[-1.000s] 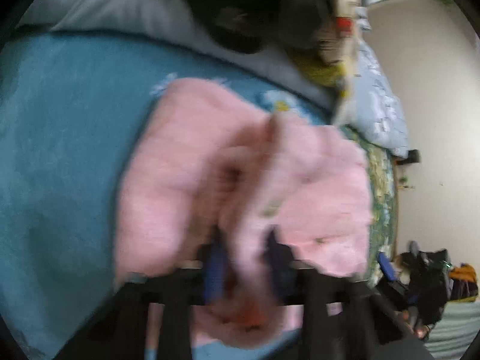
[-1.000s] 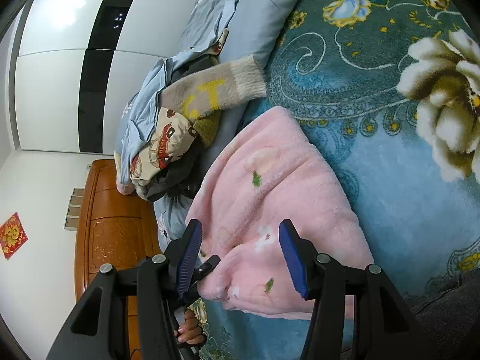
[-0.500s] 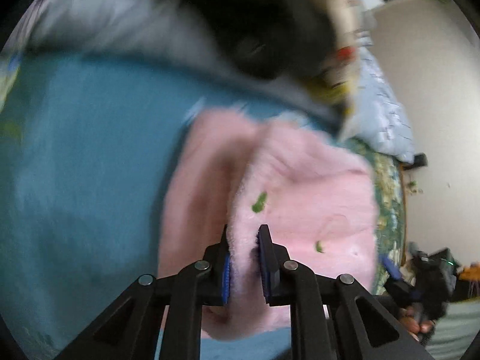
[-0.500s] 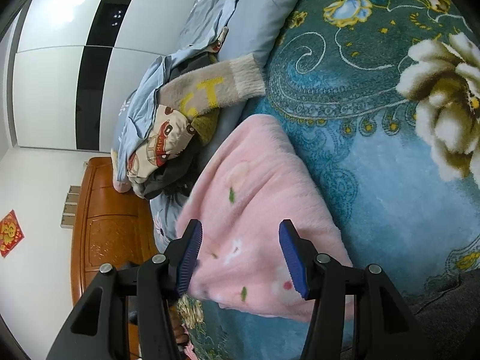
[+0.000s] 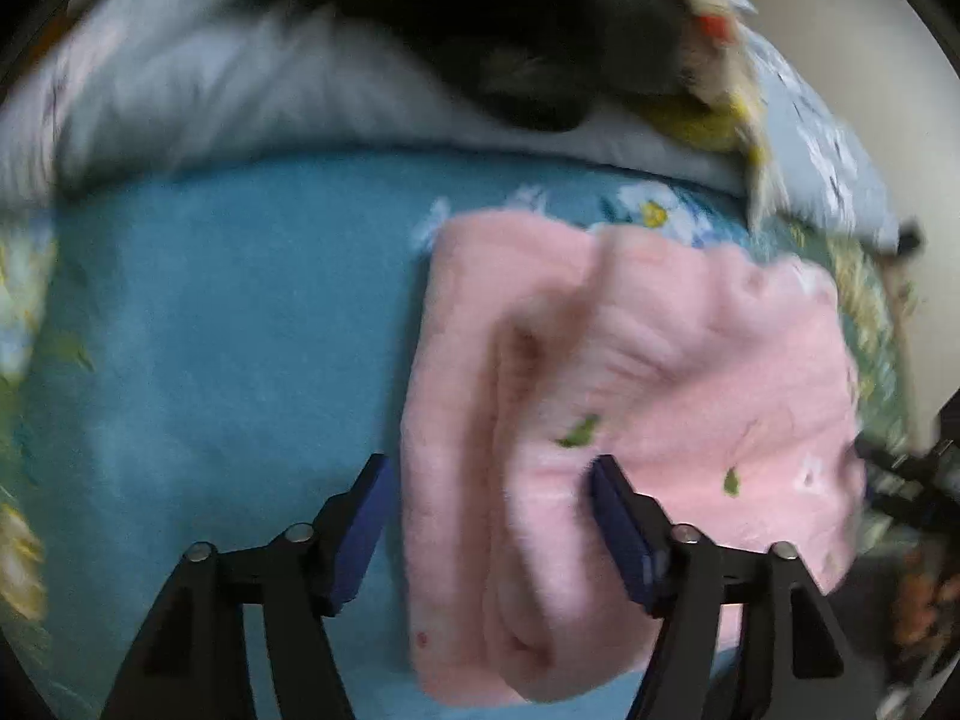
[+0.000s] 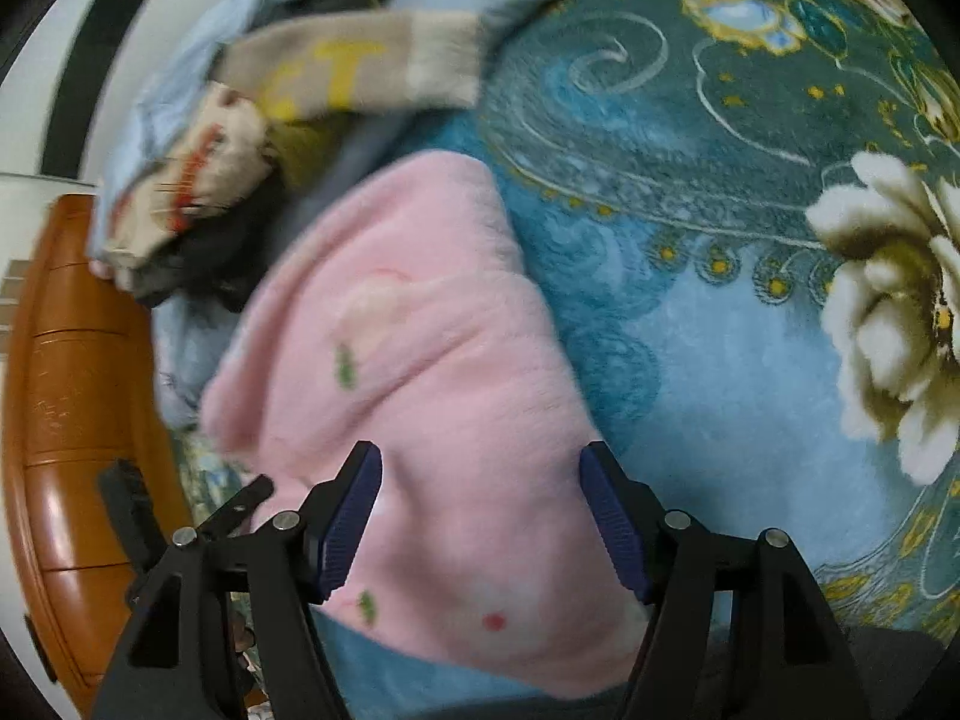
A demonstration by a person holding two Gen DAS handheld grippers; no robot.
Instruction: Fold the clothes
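Both claws are opening over one pink fleece garment [image 5: 630,396] that lies folded on the bed. Left claw [image 5: 489,525] has just let go: half a second ago its blue pads pinched a raised fold of the fleece, and now they stand wide with the thick folded edge lying loose between them, touching neither pad firmly. Right claw [image 6: 480,519] is spreading too and holds nothing; the garment's near end sits between its pads. With that release the fold appears to be laid down, so this garment looks close to finished and the next piece can probably be picked.

Counted: two claws, one pink garment, and one heap of unfolded clothes [image 6: 240,138] just beyond it, with a beige knit sleeve with yellow letters and something dark in it; individual pieces there are too blurred to count. A teal flowered blanket [image 6: 750,360] covers the bed, and an orange wooden headboard [image 6: 66,390] stands beside it.
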